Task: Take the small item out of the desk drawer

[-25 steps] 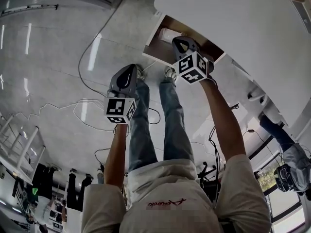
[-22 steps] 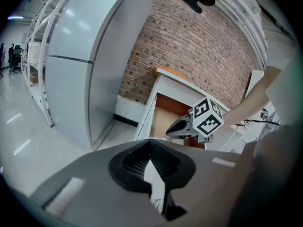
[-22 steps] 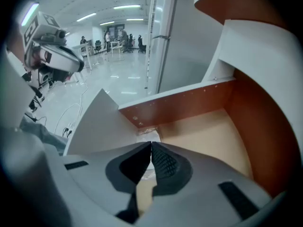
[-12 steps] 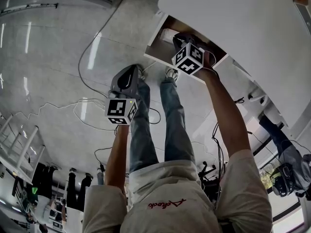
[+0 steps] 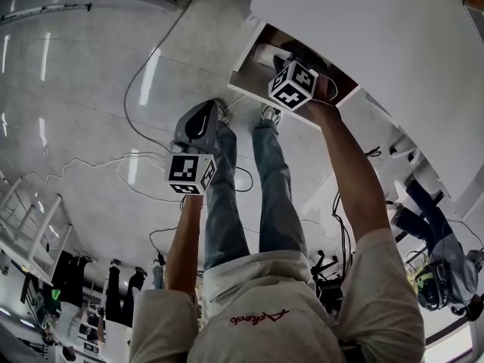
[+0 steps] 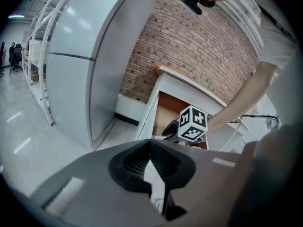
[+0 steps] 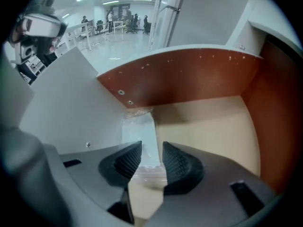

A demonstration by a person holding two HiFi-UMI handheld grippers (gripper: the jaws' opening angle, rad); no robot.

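Note:
The white desk's drawer (image 5: 243,72) stands pulled out, with a tan floor (image 7: 213,122) and a red-brown back wall (image 7: 189,79). A small clear plastic packet (image 7: 138,129) with a white item inside lies flat along the drawer's left wall. My right gripper (image 7: 152,150) reaches down into the drawer, its marker cube (image 5: 293,85) above the rim. Its jaws are opening, and the packet's near end lies between them with a gap at the pads. My left gripper (image 5: 206,112) hangs over the floor left of the drawer, shut on nothing.
The white desk top (image 5: 378,44) overhangs the drawer at the right. A tall grey cabinet (image 6: 94,65) and a brick wall (image 6: 189,46) stand beside the desk. Cables (image 5: 144,127) trail across the shiny floor. My own legs (image 5: 227,203) are below the drawer front.
My right gripper has pushed further into the drawer and tipped, its cube turning to face left. The left gripper has stayed where it was.

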